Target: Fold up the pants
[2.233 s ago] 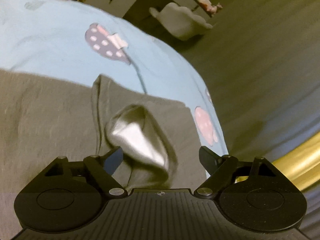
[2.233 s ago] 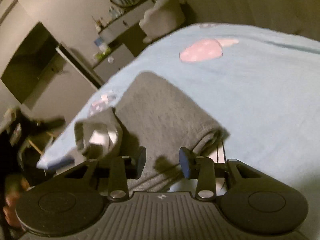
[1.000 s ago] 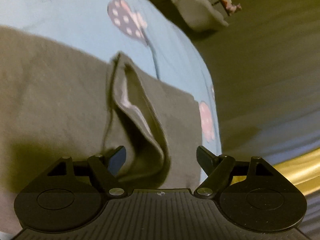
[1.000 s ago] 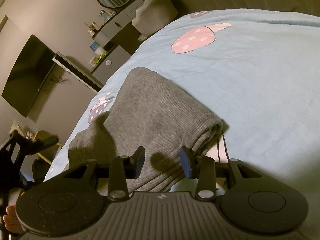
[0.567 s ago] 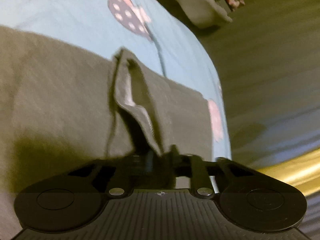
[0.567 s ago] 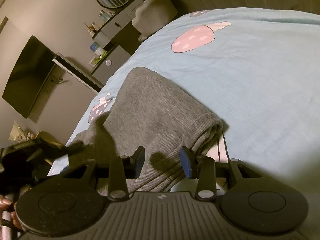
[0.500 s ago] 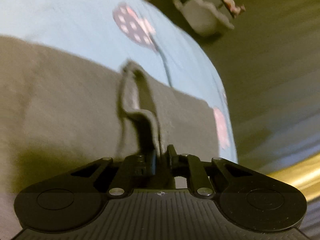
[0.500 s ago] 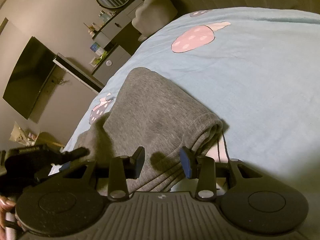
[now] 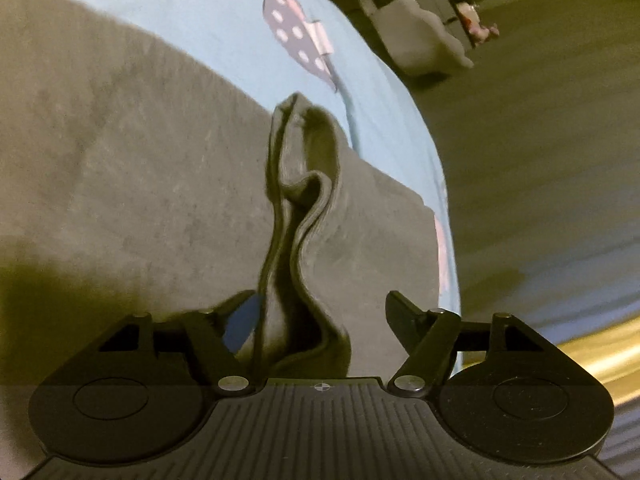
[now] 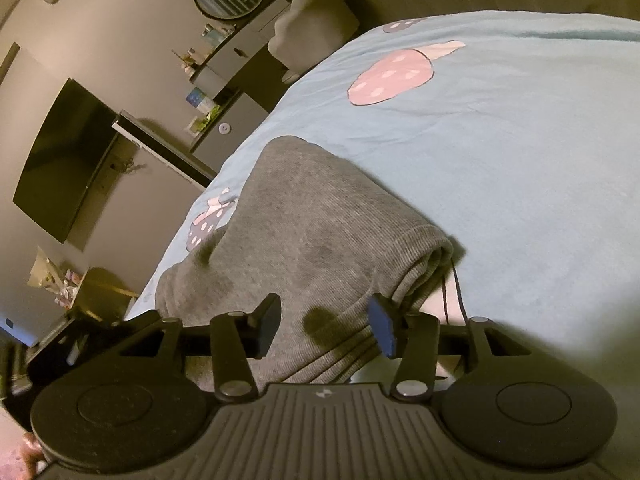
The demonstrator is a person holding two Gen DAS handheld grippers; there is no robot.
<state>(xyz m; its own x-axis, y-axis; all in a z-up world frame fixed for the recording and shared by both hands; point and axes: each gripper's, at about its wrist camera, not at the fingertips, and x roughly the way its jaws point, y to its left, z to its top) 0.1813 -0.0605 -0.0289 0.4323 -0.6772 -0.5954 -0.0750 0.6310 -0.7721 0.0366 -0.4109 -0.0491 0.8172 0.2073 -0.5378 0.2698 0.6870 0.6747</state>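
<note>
Grey folded pants (image 10: 320,232) lie mid-frame on a blue bedspread (image 10: 520,152), their waistband end between the right gripper (image 10: 325,326)'s just-widened, non-touching jaws at lower centre.

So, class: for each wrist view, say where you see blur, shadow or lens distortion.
Left wrist view: floor streaked with motion blur, a dark shadow on the pants at lower left. Right wrist view: sharper, fisheye bends the TV and bedspread, small shadow between the gripper's fingers.
</note>
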